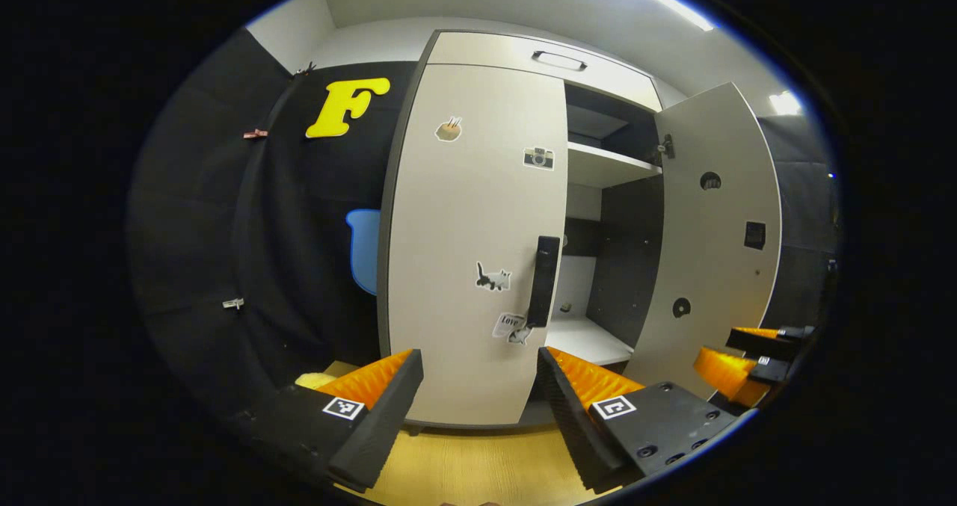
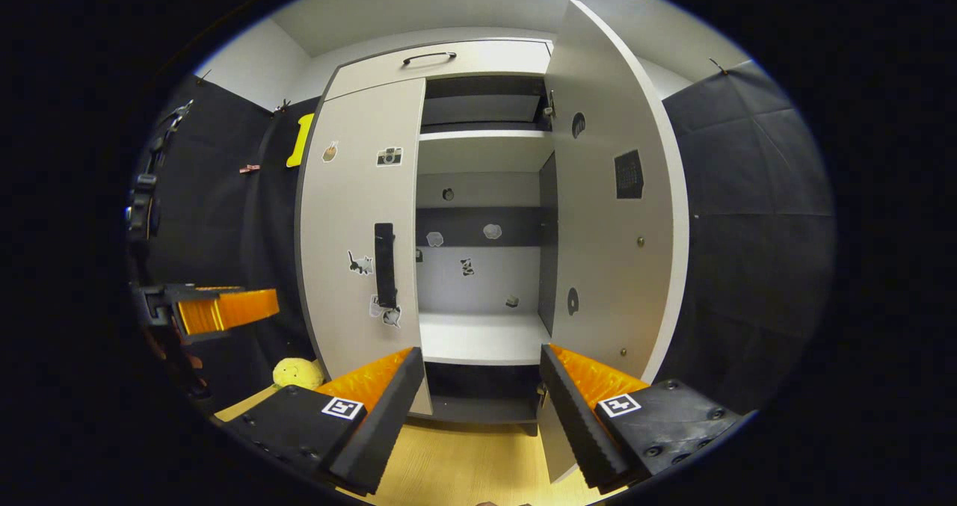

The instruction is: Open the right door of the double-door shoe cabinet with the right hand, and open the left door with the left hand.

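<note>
The pale double-door shoe cabinet stands straight ahead. Its left door (image 1: 478,244) is closed, with a black vertical handle (image 1: 543,282) at its right edge and several small stickers on it. The right door (image 1: 710,229) is swung wide open, baring the shelves inside. My left gripper (image 1: 478,386) is open and empty, a short way in front of the left door, below the handle. In the right gripper view my right gripper (image 2: 482,386) is open and empty, facing the open compartment between the left door (image 2: 359,229) and the right door (image 2: 613,214).
A drawer with a metal handle (image 1: 559,60) tops the cabinet. A white inner shelf (image 2: 482,338) sits at mid height. A yellow soft toy (image 2: 297,372) lies on the wooden floor (image 2: 463,461) left of the cabinet. Black cloth walls stand on both sides.
</note>
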The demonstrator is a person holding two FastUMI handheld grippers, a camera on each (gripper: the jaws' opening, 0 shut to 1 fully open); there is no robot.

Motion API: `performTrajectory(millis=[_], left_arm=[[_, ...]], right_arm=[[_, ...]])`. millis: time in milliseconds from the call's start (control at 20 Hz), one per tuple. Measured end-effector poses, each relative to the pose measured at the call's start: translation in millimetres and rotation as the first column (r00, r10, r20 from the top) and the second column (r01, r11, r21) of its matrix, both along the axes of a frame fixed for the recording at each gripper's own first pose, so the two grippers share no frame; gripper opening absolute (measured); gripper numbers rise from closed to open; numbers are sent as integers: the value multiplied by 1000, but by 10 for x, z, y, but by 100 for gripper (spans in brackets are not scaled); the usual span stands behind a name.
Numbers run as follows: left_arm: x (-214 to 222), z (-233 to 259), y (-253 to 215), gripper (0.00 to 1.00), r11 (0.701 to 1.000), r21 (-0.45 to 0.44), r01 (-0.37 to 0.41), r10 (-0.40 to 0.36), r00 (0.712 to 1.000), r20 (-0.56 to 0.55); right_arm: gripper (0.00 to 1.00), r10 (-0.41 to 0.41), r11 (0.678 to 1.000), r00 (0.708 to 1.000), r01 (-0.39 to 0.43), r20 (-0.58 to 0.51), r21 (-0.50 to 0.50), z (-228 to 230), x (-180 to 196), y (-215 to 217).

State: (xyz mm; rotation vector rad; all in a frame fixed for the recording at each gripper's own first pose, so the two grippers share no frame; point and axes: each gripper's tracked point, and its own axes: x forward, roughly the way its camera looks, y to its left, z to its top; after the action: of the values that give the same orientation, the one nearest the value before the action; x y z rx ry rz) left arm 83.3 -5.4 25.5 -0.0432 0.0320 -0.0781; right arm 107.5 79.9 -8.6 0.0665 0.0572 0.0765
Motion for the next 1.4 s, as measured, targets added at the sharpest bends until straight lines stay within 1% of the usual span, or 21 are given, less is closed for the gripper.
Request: performTrajectory(millis=[50,200,350,600,800,900,1000,1050,1200,1250,1300,1400], left_arm=[[77,45,-26,95,1000,12,1,-2,1000,5],[363,194,-132,95,999,42,-1,0,1000,24],[661,293,-284,95,1000,22,18,-18,999,28],[1126,388,-529,95,999,18,51,-51,998,29],[1408,394,-722,95,996,41,74,-75,997,16],[1504,392,-793,92,996,43,79,-79,997,12],[1595,360,-835,84,997,46,69,-70,998,3],[1637,340,-856,77,997,46,68,-68,998,-4],[1726,294,-885,69,997,53,55,-53,998,-21],[1745,296,-889,63,997,56,49,-48,999,-20],[1760,286,-892,61,997,56,50,-49,999,-21],[1787,240,-899,55,998,43,42,-41,999,-34]], right_arm=[[98,2,1000,1000,-2,-8,4,-39,-6,0],[98,2,1000,1000,-2,-27,8,-159,-15,-32],[98,-5,1000,999,6,-47,21,-269,12,-73],[98,-5,999,996,10,-90,50,-475,-16,-114],[100,24,998,993,-16,-118,67,-593,-56,-62],[100,39,997,992,-30,-124,71,-627,-73,-34],[99,54,996,990,-45,-127,75,-650,-72,6],[99,60,996,990,-51,-128,75,-656,-72,11],[99,80,994,987,-69,-137,82,-697,-83,37],[99,86,994,986,-74,-140,85,-708,-90,44],[99,91,993,985,-79,-144,84,-727,-89,49],[99,94,993,984,-83,-150,79,-756,-87,34]])
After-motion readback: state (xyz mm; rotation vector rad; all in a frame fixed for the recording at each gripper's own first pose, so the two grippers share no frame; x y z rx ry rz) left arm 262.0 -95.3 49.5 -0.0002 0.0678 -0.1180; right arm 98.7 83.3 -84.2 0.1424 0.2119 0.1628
